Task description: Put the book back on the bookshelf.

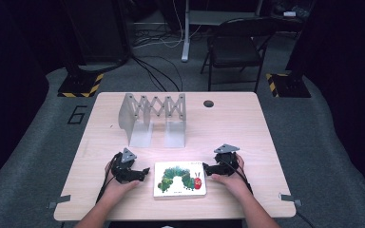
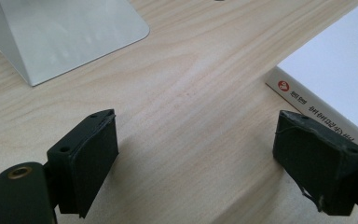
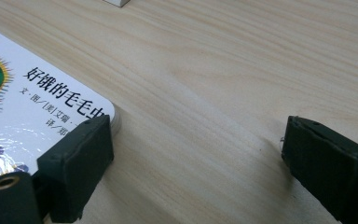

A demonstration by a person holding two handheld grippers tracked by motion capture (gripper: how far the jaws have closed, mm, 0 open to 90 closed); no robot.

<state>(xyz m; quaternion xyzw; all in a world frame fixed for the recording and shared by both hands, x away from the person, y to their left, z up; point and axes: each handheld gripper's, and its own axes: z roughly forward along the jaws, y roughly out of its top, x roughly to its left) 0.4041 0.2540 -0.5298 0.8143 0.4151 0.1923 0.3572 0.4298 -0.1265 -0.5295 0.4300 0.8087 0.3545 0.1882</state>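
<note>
The wooden surface (image 1: 247,137) carries a metal expanding book rack (image 1: 153,116) standing well beyond the picture book (image 1: 180,178), which lies flat near the front edge. Left of the book, the left hand-held gripper (image 1: 142,172) has its jaws wide with nothing between them; right of it, the right hand-held gripper (image 1: 206,168) is equally wide and empty. A risk, as I judge it: squeezing the flat book from both sides could skid it along or buckle its cover. The cover bears Chinese lettering, "好饿的毛毛虫"
</note>
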